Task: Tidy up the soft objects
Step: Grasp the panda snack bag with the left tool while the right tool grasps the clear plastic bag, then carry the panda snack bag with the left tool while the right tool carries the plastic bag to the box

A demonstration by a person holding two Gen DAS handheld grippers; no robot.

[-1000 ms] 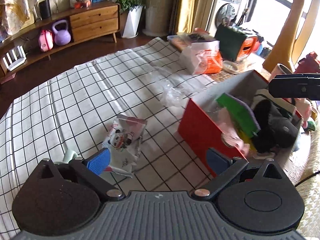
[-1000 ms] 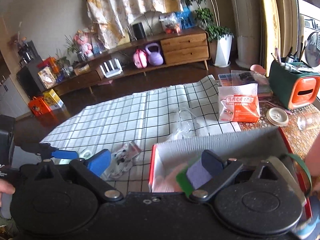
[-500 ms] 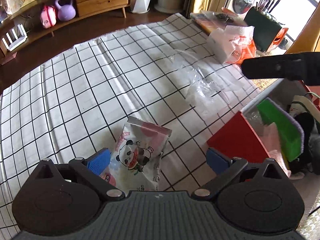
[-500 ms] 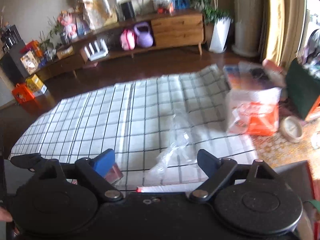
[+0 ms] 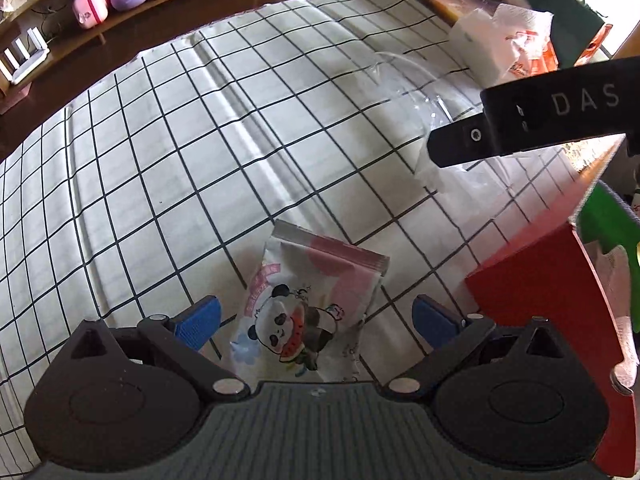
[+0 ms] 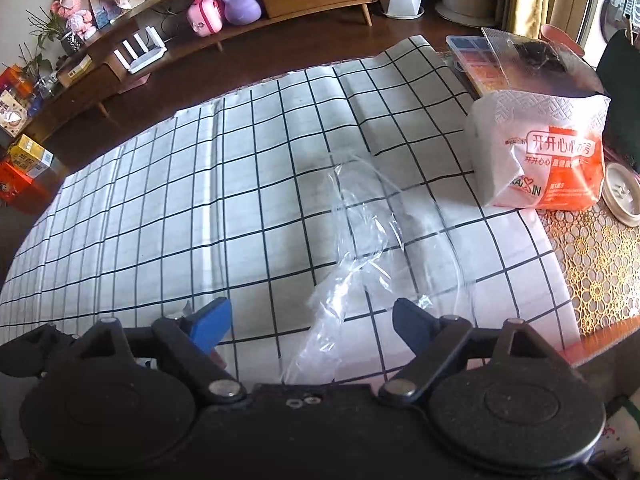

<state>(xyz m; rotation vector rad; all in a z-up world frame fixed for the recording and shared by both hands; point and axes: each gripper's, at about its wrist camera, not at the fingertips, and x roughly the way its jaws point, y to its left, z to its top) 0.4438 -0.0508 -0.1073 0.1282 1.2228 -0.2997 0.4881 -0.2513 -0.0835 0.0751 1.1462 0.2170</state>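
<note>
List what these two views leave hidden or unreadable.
- Left wrist view: the red box runs off the right edge, so most of its contents are cut off.
- Left wrist view: the right gripper's black body covers part of the clear plastic bag.
- Right wrist view: the orange tissue pack has small print too small to read.

White black-grid cloth (image 5: 240,140), red box (image 5: 540,288) (panda-print packet (image 5: 308,308))

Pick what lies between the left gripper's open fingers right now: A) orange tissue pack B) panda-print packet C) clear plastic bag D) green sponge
B: in the left wrist view the panda-print packet lies flat on the checked cloth, centred in the open left gripper, neither blue pad touching it.
</note>
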